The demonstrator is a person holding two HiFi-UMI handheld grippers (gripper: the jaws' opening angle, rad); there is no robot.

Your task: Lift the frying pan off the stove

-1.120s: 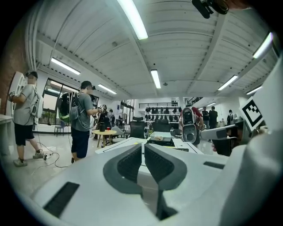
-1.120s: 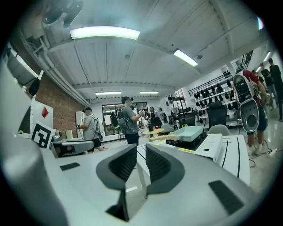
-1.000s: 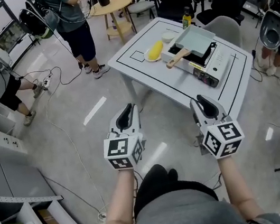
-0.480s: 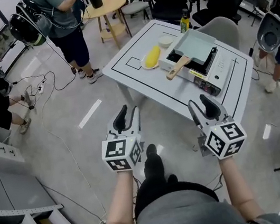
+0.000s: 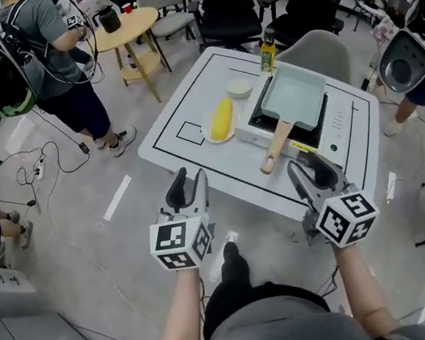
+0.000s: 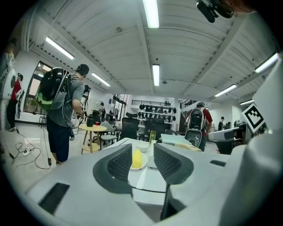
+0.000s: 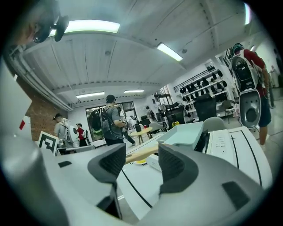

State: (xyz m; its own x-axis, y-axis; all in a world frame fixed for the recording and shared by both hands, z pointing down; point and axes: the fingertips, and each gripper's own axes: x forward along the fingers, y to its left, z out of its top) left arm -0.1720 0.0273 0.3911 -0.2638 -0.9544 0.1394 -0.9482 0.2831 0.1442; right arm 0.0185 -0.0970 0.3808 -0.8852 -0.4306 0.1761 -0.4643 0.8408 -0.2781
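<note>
Head view: rectangular frying pan [image 5: 296, 97] sitting on portable gas stove [image 5: 335, 113], at far right of white table [image 5: 191, 140].
- Wooden handle [image 5: 276, 150]: sticks out past the stove toward the near table edge. Long axis runs from the pan back toward the person, angled a little left.
- Nearer tool: right gripper [image 5: 310, 162]. Sits near the handle's free end, just to its right. Jaws opening, already wide, nothing between the pads.
- Farther tool: left gripper [image 5: 186, 182]. Well apart from the handle, off to its left. Jaws opening, partly spread, empty.

Right gripper view: handle [image 7: 140, 154] framed in the gap, ahead, slanting across it, untouched.

Judgement: favours the right side. Calls for a short reach forward and left, with jaws set across the handle's axis.
</note>
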